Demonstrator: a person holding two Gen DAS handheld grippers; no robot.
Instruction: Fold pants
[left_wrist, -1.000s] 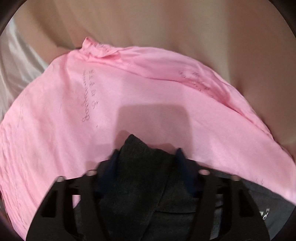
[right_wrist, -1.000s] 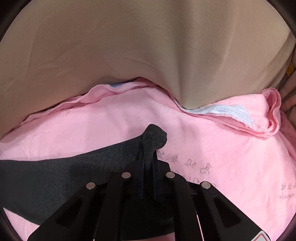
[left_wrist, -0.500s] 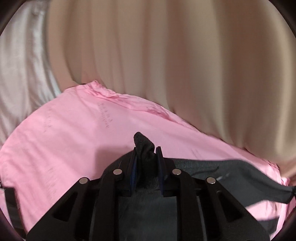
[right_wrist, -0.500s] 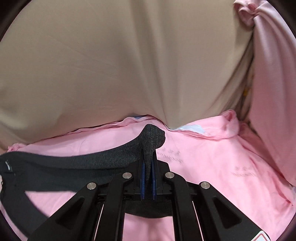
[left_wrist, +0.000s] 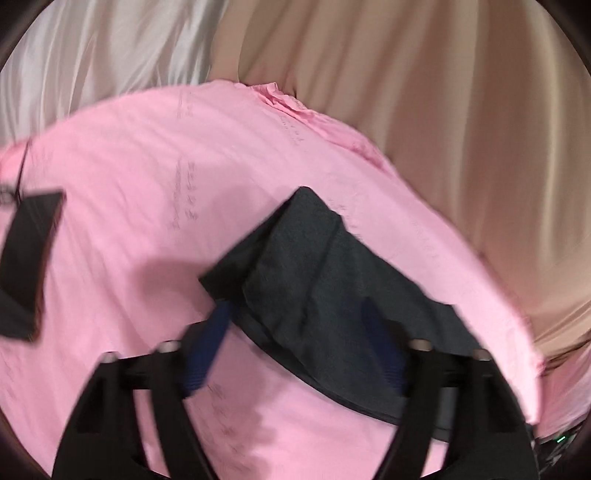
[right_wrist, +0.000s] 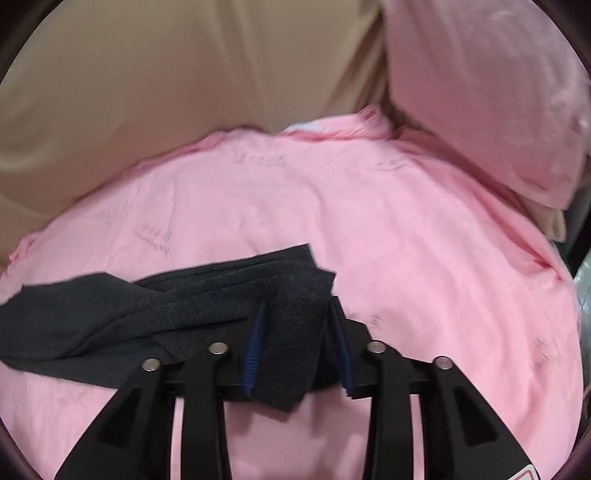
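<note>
Pink sheet under dark pants, beige curtain behind. Left view only: black tag. Left tool and right tool both spread, gripping nothing.

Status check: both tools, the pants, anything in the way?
Left tool open, right tool open. Dark grey pants released, lying bunched on the pink sheet. Black flat object on the sheet, apart from the pants.

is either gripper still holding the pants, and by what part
Nothing is held. Both the left hand-held gripper and right hand-held gripper are open, the dark pants lying loose between their fingers on the pink sheet.
</note>
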